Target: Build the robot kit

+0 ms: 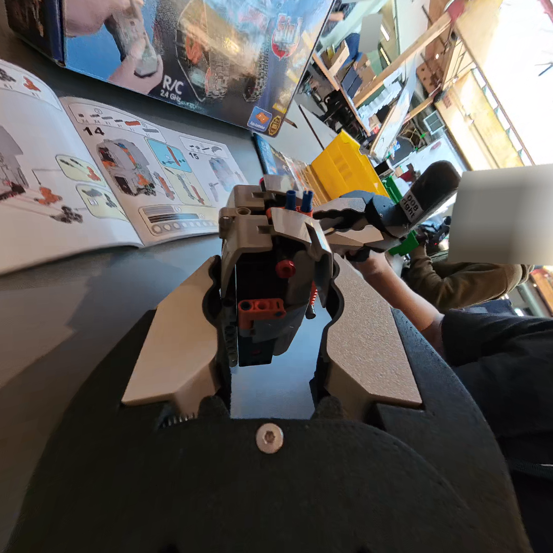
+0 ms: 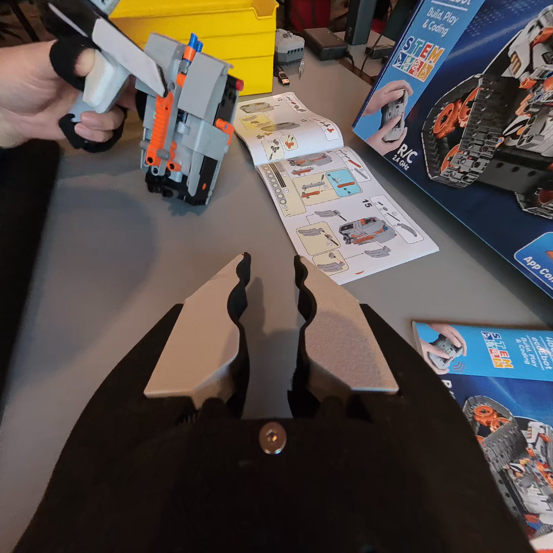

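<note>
A brick-built model [image 1: 260,278] of grey, black and orange parts, with two blue pins on top, sits between the pale fingers [image 1: 179,329] of my left gripper [image 1: 273,269], which is shut on its sides. In the right wrist view the model [image 2: 185,119] stands upright at the upper left, its base at or just above the grey table [image 2: 134,299], held by the left gripper [image 2: 158,80] in a person's hand [image 2: 30,89]. My right gripper [image 2: 270,258] is open and empty over the table, apart from the model. It also shows in the left wrist view [image 1: 326,226], beyond the model.
An open instruction booklet [image 2: 329,194] lies beside the model, also seen in the left wrist view [image 1: 119,179]. A large blue toy box [image 2: 478,119] stands at the right. A second blue booklet [image 2: 493,404] lies near right. A yellow bin [image 2: 209,39] stands behind the model. Left tips to right tips: about 15 cm.
</note>
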{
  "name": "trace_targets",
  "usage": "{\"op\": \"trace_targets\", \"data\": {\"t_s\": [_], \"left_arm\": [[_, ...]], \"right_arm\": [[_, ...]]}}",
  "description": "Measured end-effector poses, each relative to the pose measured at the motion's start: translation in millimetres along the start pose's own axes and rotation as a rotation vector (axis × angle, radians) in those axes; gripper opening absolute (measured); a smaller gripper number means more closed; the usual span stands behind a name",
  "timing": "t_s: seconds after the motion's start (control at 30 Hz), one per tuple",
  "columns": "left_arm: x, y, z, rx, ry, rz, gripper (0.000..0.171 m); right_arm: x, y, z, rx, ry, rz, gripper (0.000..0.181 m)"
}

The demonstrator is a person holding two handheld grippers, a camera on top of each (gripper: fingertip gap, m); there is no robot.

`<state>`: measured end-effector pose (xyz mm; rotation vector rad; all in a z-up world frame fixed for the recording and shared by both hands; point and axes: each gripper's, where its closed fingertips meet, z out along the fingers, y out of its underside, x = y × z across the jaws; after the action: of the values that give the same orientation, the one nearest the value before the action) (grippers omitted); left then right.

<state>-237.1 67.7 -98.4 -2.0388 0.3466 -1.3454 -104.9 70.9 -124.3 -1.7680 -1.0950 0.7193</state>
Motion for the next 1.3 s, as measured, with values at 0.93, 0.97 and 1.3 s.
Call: {"op": "trace_targets", "data": {"t_s": [0.93, 0.97, 1.3], "left_arm": [[-9, -7, -16, 0.1, 0.046, 0.055, 0.07], [-9, -7, -16, 0.1, 0.047, 0.054, 0.07], [-4, -9, -15, 0.11, 0.085, 0.042, 0.07]], "right_arm": [[11, 18, 15, -0.077, 0.019, 0.083, 0.02], [11, 18, 15, -0.077, 0.019, 0.083, 0.02], [10, 20, 16, -0.09, 0.016, 0.074, 0.02]]}}
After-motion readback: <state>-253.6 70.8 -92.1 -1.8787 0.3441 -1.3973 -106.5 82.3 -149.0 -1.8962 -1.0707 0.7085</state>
